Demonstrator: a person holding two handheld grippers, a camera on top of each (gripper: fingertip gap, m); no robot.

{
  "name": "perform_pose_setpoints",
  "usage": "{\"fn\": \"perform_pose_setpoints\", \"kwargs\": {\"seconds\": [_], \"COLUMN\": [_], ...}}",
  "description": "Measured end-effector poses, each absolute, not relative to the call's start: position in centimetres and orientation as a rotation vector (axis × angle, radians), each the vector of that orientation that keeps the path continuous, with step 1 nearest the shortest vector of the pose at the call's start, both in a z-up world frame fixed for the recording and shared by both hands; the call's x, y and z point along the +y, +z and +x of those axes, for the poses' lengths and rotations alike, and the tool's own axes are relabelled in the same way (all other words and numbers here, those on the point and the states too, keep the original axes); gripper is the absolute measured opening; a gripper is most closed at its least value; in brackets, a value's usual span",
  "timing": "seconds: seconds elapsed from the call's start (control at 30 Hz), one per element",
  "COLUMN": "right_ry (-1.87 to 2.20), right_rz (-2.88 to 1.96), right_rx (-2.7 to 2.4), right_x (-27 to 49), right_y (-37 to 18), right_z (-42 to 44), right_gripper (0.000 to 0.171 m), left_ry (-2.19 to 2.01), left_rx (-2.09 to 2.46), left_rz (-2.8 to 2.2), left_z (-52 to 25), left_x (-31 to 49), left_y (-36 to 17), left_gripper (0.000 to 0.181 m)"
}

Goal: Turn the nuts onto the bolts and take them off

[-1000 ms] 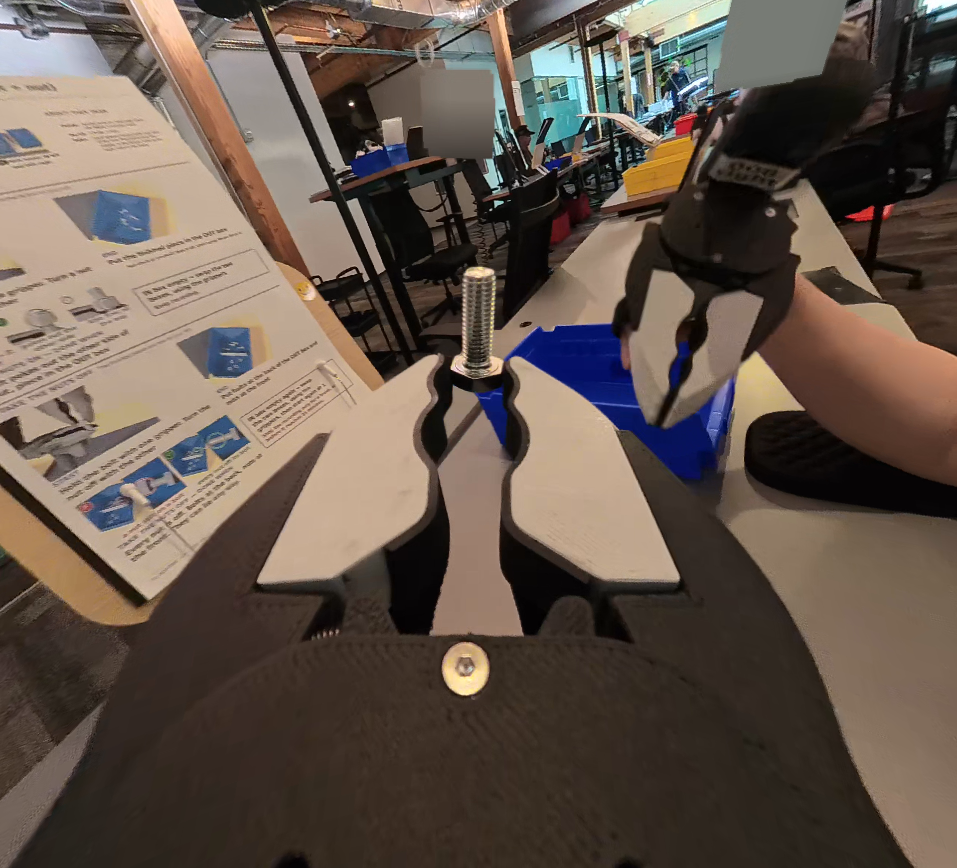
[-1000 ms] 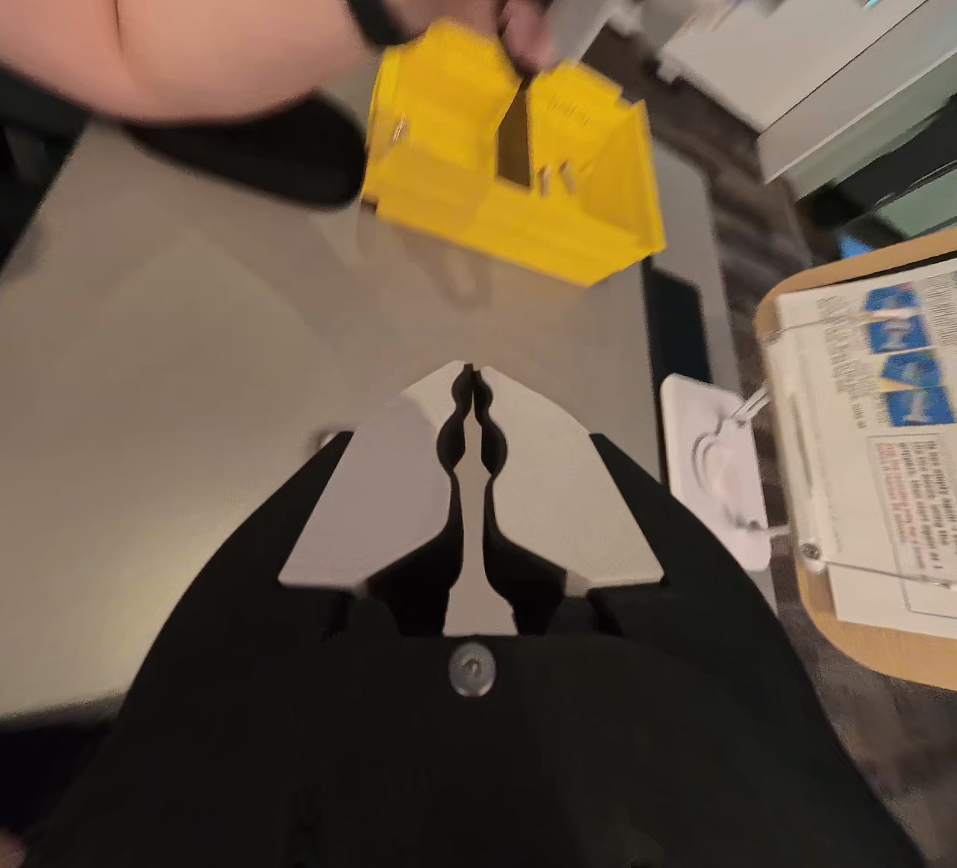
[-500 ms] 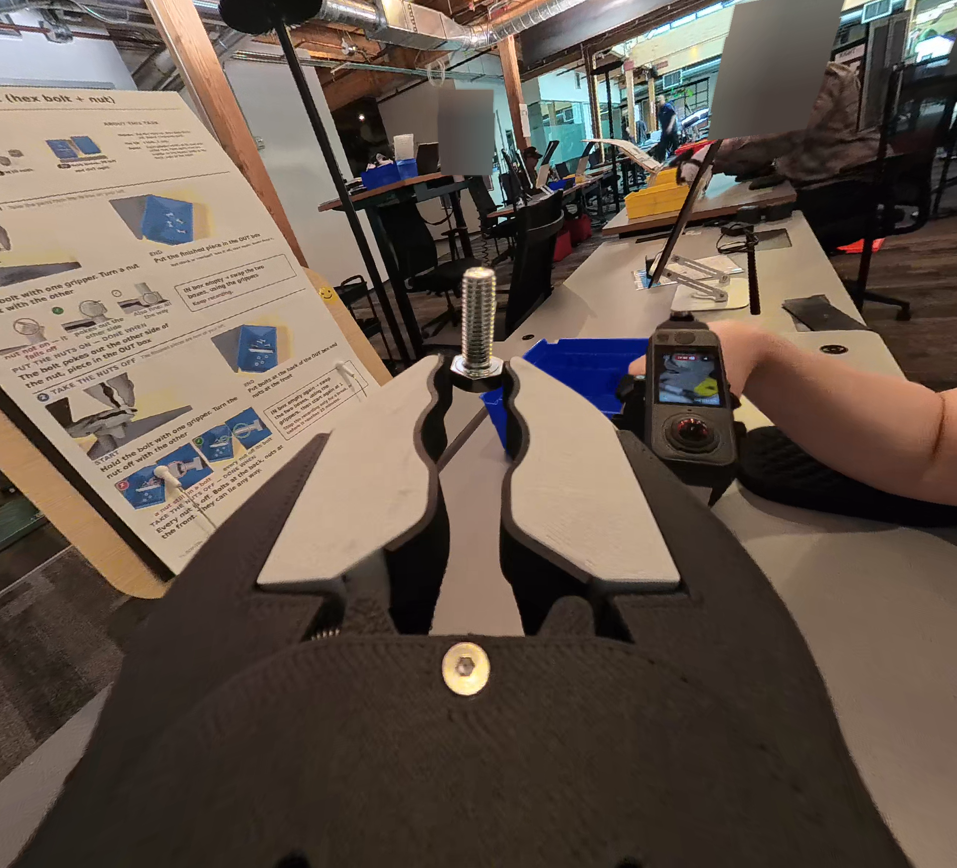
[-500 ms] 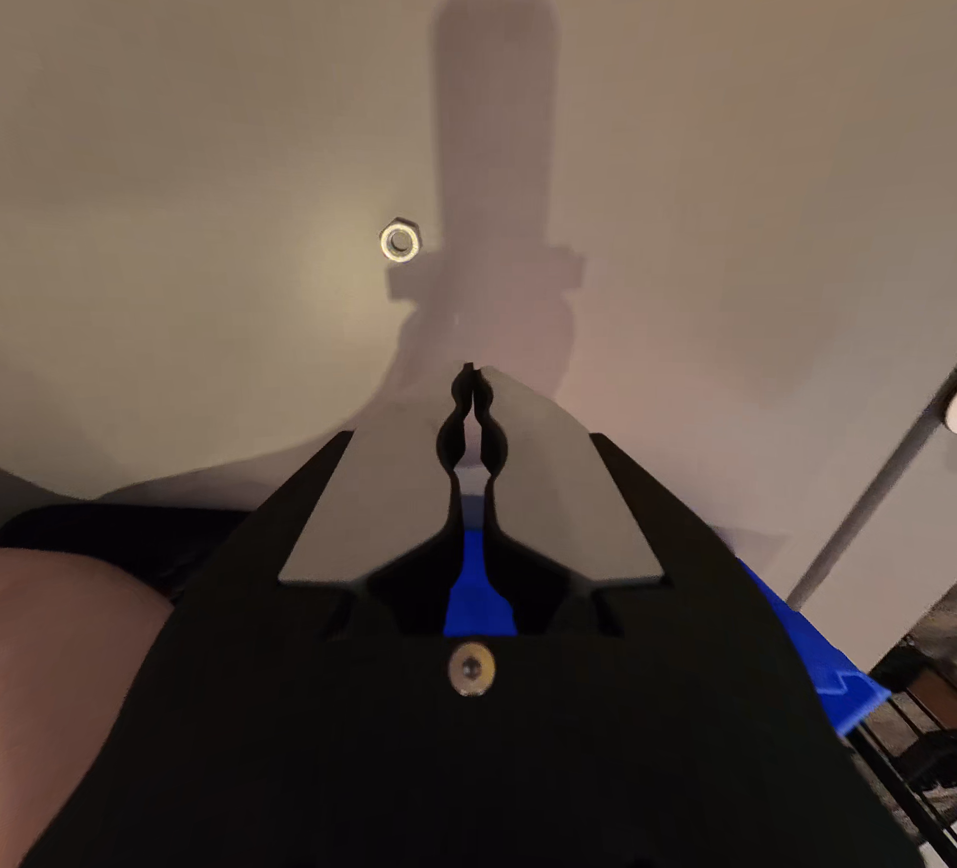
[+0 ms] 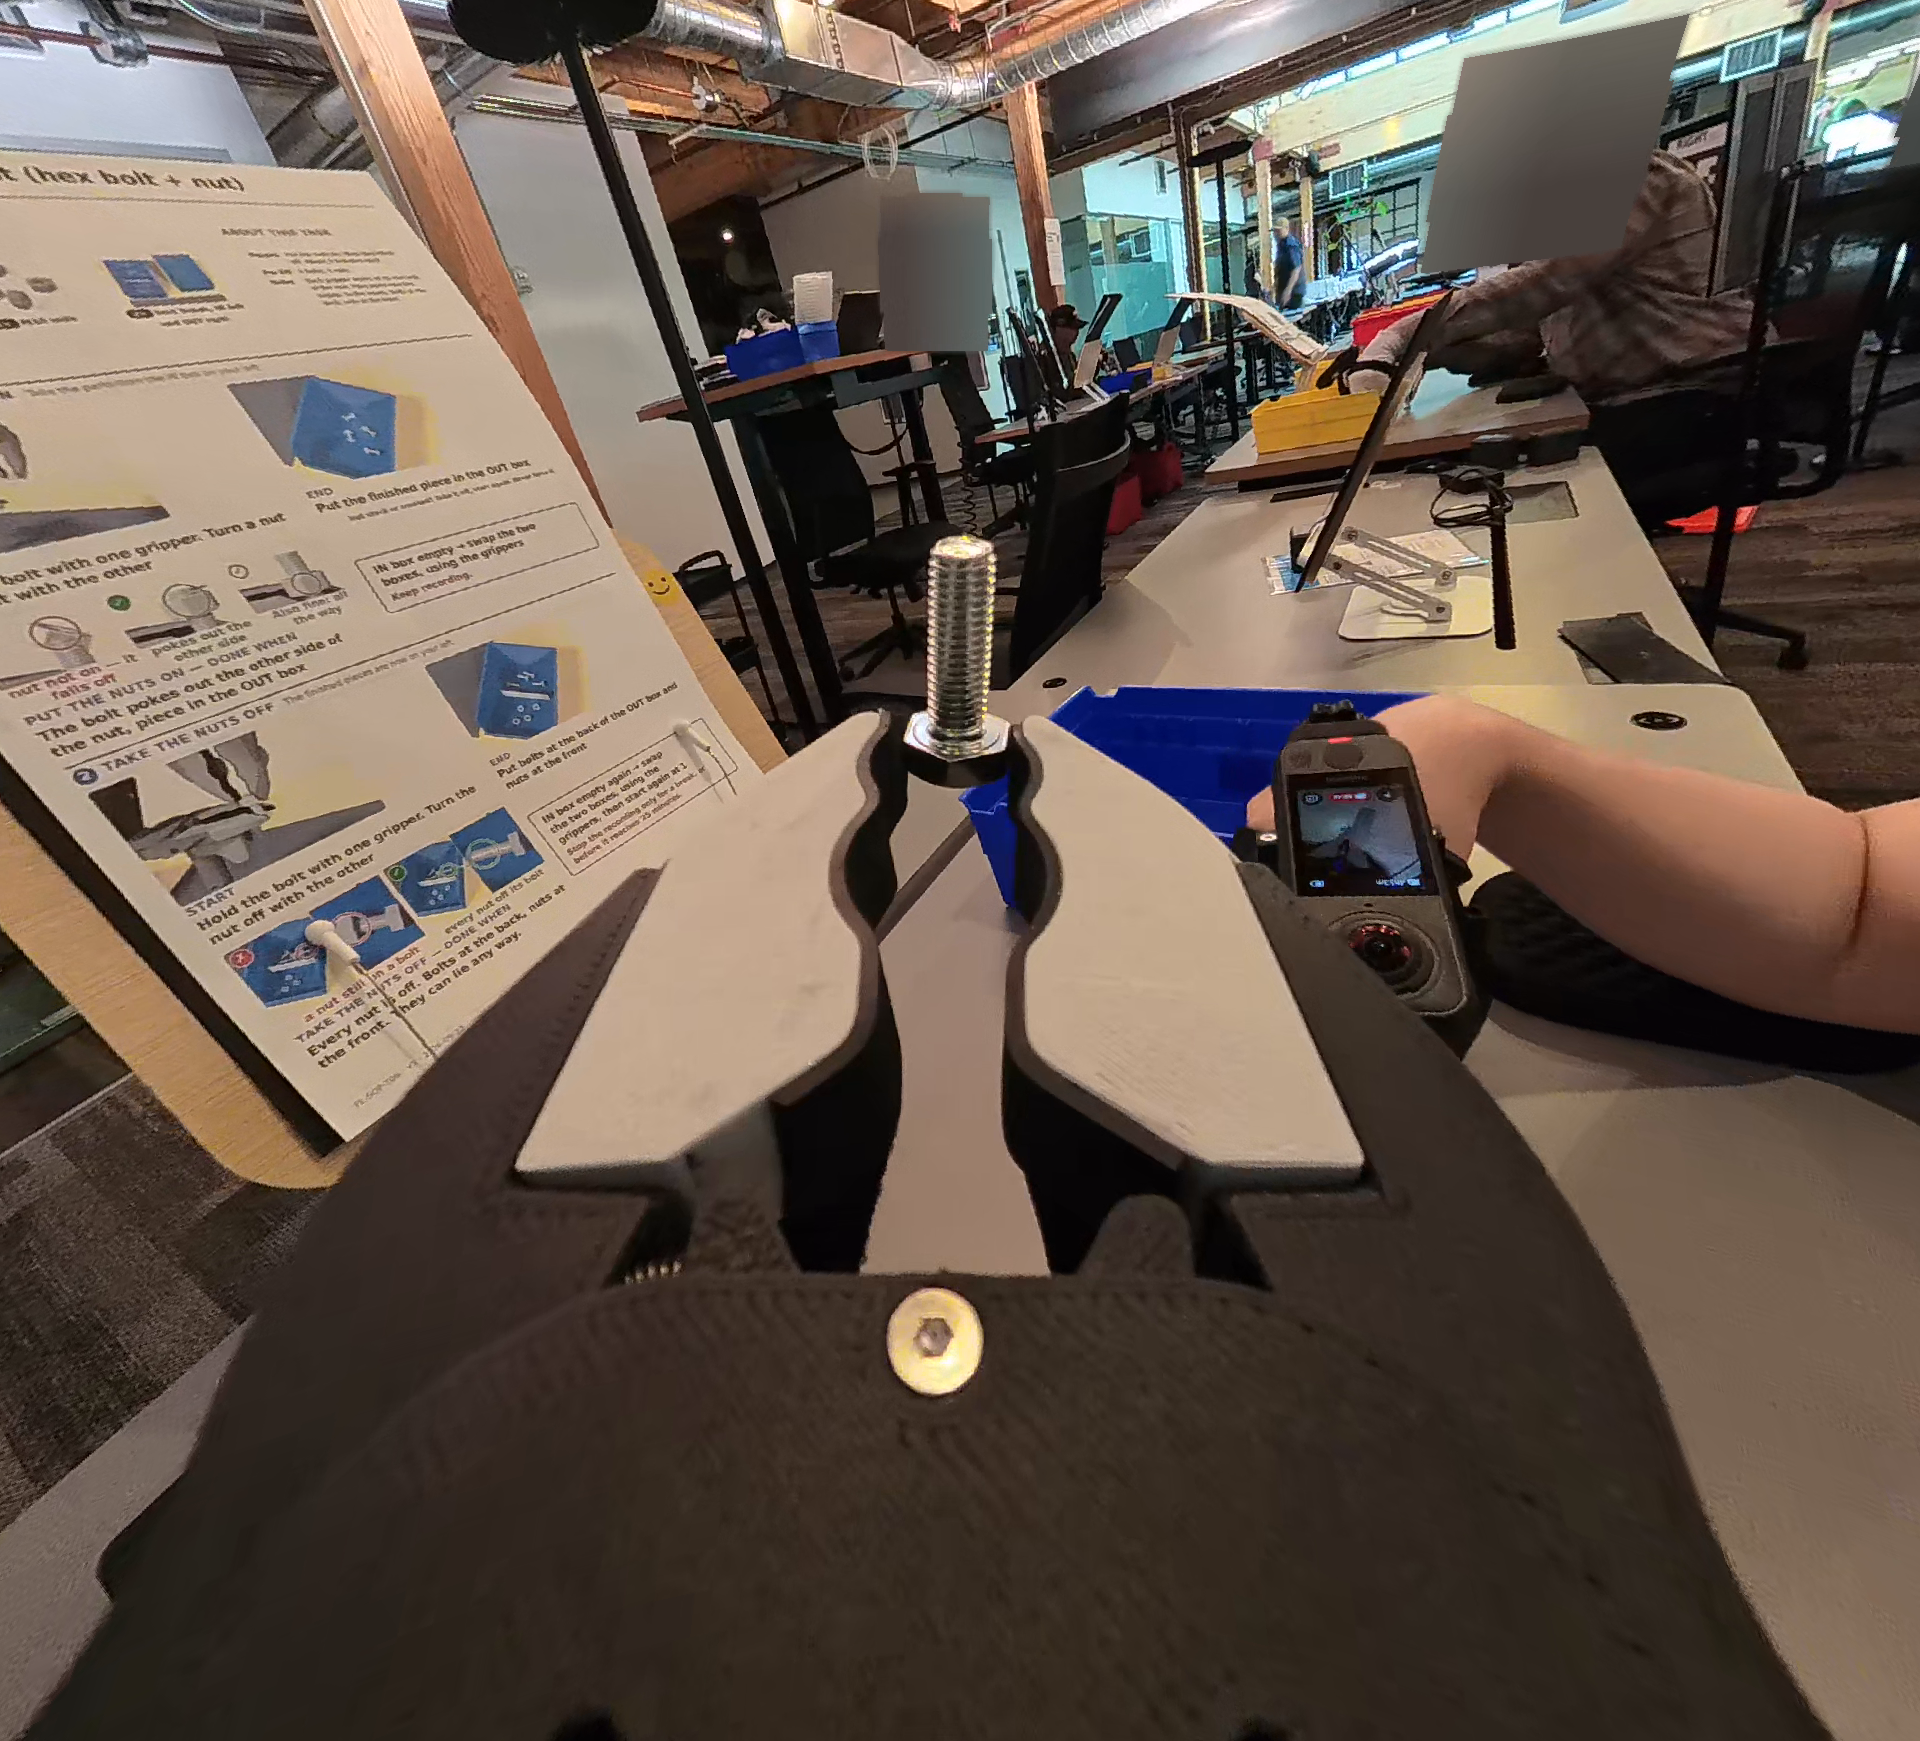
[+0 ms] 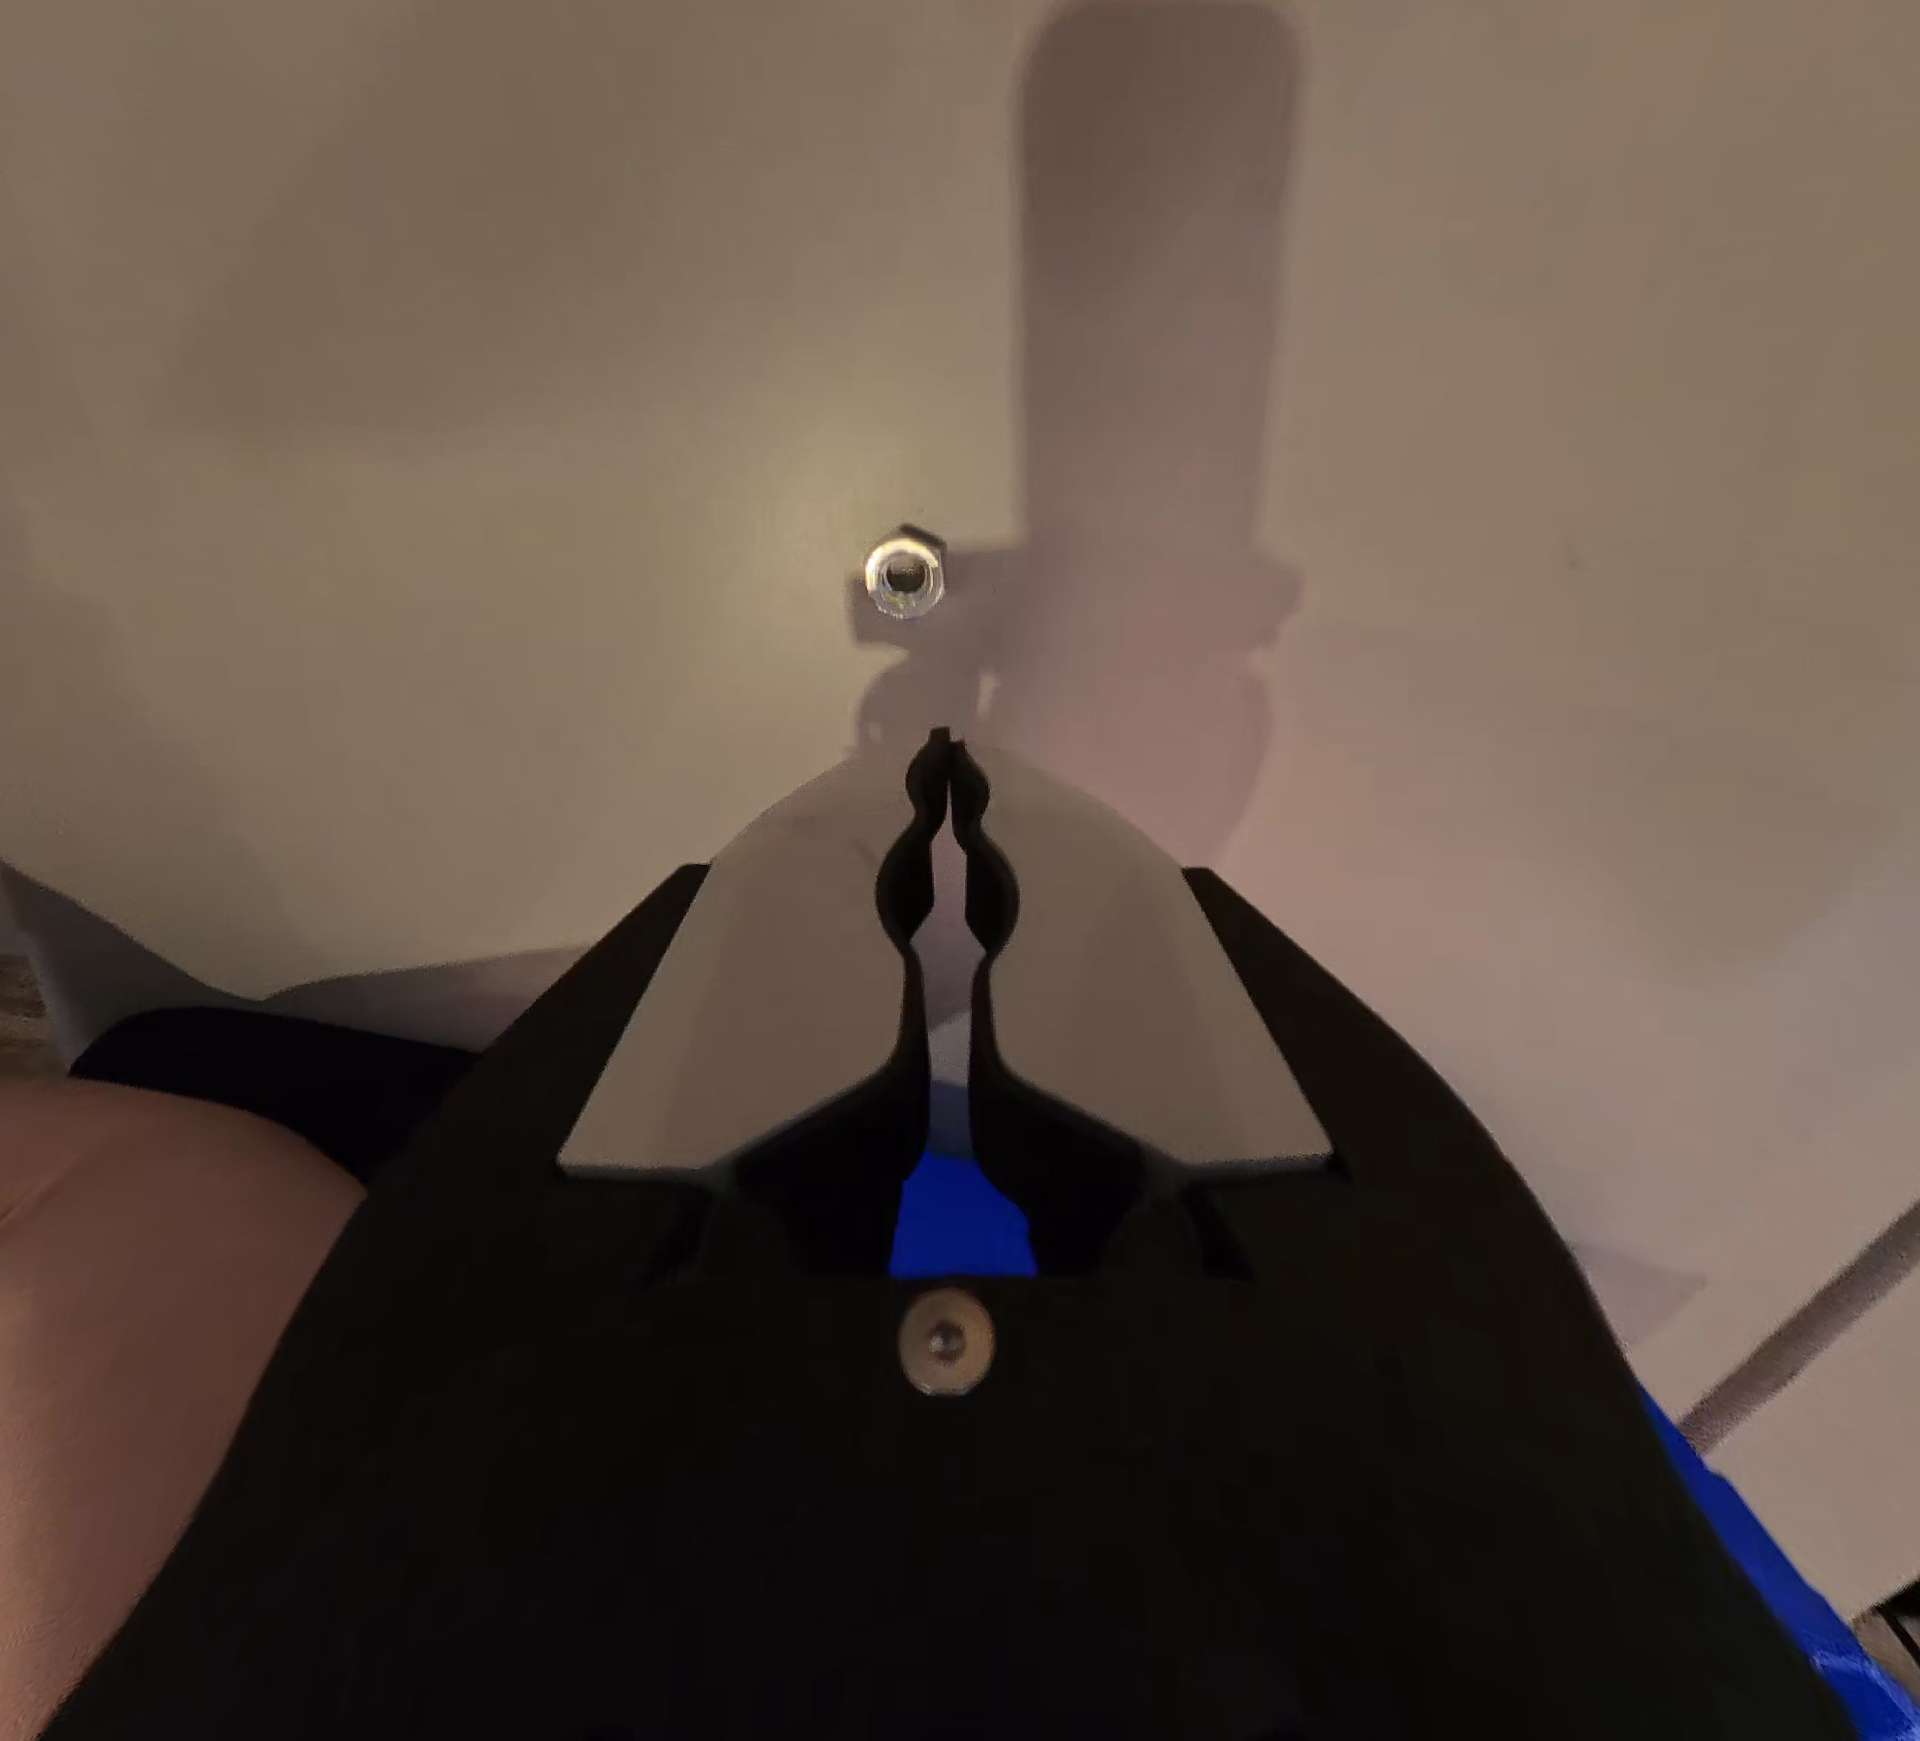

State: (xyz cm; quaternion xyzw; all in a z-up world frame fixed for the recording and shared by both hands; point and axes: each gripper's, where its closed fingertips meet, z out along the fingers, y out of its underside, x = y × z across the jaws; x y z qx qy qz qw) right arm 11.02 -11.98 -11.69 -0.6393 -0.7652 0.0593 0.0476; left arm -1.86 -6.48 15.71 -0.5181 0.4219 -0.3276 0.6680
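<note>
My left gripper (image 5: 954,751) is shut on the hex head of a silver bolt (image 5: 958,637), which stands upright with its threaded shank pointing up and bare of any nut. My right gripper (image 6: 943,741) is shut and empty, pointing down at the grey table. A silver nut (image 6: 903,573) lies flat on the table just beyond its fingertips, not touching them. In the left wrist view the right gripper's back with its camera (image 5: 1361,870) shows low over the table beside a blue bin (image 5: 1164,746).
An instruction board (image 5: 291,590) leans at the left. A black pole with a round top (image 5: 665,320) stands behind it. A black wrist pad (image 5: 1621,985) lies under the person's forearm (image 5: 1683,870). The blue bin's edge (image 6: 1766,1546) shows low right. The tips of one gripper are about 30 cm away from the tips of the other.
The right gripper swung down from in front of the bolt to point at the table, then moved closer to the nut. The left gripper held the bolt still.
</note>
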Motion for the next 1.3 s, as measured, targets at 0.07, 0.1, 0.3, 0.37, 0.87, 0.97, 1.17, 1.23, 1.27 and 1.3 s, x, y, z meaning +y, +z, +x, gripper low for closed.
{"fn": "perform_pose_setpoints", "kwargs": {"seconds": [0.07,0.1,0.3,0.37,0.87,0.97,1.17,1.23,1.27,1.3], "right_ry": [0.234,0.259,0.388,0.388,0.188,0.129,0.082,0.064,0.058,0.054], "right_rz": [-1.928,-1.917,-1.862,-1.836,-1.828,-1.848,-1.849,-1.852,-1.861,-1.866], "right_rx": [-2.338,-2.338,-2.281,-2.276,-2.434,-2.458,-2.468,-2.462,-2.457,-2.453], "right_x": [-12.3,-12.4,-12.5,-12.5,-13.4,-13.4,-13.3,-13.3,-13.3,-13.3], "right_y": [-11.8,-11.9,-11.9,-11.8,-15.2,-15.9,-16.3,-16.4,-16.3,-16.4], "right_z": [10.5,10.3,9.4,9.2,8.6,8.9,8.9,8.9,8.9,8.9], "right_gripper": [0.001,0.001,0.010,0.017,0.027,0.029,0.028,0.027,0.027,0.026], "left_ry": [-0.735,-0.733,-0.764,-0.777,-0.787,-0.781,-0.789,-0.791,-0.791,-0.788], "left_rx": [0.952,0.947,0.924,0.920,0.934,0.940,0.930,0.931,0.930,0.930], "left_rz": [-1.172,-1.174,-1.168,-1.165,-1.171,-1.174,-1.180,-1.176,-1.174,-1.172], "left_z": [-2.1,-2.3,-3.4,-3.5,-3.7,-3.6,-3.8,-3.9,-3.9,-4.0], "left_x": [-6.4,-6.3,-6.2,-6.2,-6.2,-6.1,-5.9,-6.1,-6.2,-6.2], "left_y": [15.7,15.7,16.0,16.1,15.9,15.9,15.8,15.9,16.0,16.0], "left_gripper": [0.018,0.018,0.018,0.018,0.018,0.018,0.018,0.018,0.018,0.018]}}
